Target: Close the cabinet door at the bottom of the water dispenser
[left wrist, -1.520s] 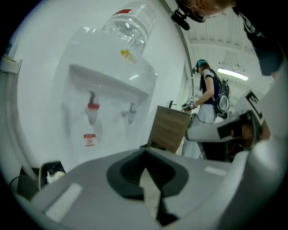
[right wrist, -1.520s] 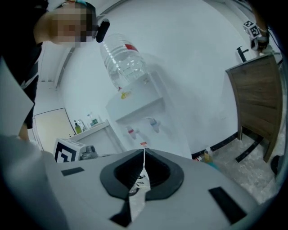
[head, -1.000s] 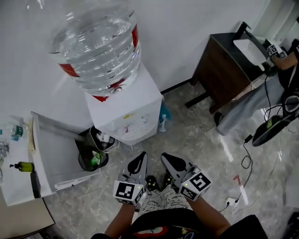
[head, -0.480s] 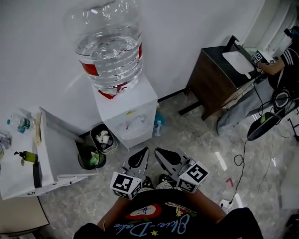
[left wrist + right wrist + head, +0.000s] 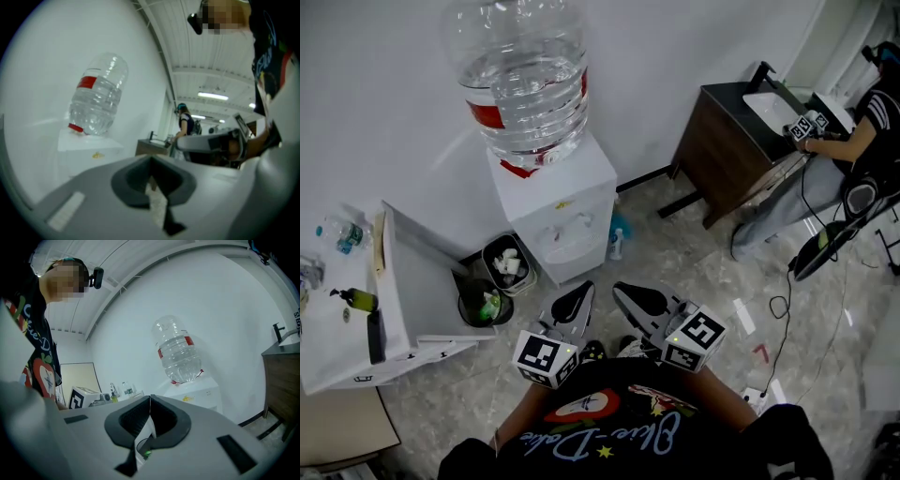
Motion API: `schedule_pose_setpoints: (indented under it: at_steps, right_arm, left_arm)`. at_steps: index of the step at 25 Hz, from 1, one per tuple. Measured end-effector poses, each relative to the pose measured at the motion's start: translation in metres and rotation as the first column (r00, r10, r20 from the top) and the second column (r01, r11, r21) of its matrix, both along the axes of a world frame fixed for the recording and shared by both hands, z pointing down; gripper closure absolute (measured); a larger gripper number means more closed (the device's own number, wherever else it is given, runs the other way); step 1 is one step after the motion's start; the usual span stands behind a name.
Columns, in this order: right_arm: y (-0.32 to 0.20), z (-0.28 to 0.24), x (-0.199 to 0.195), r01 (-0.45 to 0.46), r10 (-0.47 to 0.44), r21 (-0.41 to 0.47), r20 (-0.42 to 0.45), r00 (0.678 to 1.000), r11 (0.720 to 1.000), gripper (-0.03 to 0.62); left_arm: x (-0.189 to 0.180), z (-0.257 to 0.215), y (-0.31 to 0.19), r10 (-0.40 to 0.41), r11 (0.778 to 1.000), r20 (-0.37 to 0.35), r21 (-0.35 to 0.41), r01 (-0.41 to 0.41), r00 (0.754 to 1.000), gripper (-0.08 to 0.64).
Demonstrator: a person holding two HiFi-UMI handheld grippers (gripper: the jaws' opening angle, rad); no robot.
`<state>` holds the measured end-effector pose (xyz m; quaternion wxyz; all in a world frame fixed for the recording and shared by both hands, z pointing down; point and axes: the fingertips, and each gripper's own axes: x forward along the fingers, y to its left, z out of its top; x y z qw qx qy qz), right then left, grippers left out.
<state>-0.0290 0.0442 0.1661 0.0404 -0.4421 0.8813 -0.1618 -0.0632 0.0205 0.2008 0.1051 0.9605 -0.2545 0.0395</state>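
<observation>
Pushing too hard is the main risk here: the water dispenser (image 5: 558, 211) carries a big full bottle (image 5: 525, 80) on top, and a sharp shove low on its front could, I judge, rock the whole unit against the wall. The cabinet door sits at the foot of that front face, turned towards you, but the steep head view foreshortens it so much that you cannot tell how far it stands open. Two bins (image 5: 495, 286) stand just beside the dispenser on its left and a small spray bottle (image 5: 614, 242) on its right. If the door swings wide, either could block it or get knocked over. A smooth panel may also let a tip slide off.

Your left tongs (image 5: 577, 302) are pressed together with nothing between them. Your right tongs (image 5: 630, 295) are likewise closed and empty. Both hang in front of your body, well apart from the dispenser and touching nothing, so any push would come from a closed tip.
</observation>
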Motion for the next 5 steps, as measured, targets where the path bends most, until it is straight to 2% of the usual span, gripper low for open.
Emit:
schedule_pose_setpoints:
  at_steps: [5]
  right_arm:
    - [0.0062,-0.0035,-0.0036,0.007,-0.007,0.001,0.003,1.0,1.0,0.577]
  left_arm:
    - [-0.0019,-0.0061,0.0018,0.003,1.0,-0.006,0.01,-0.003,1.0,0.56]
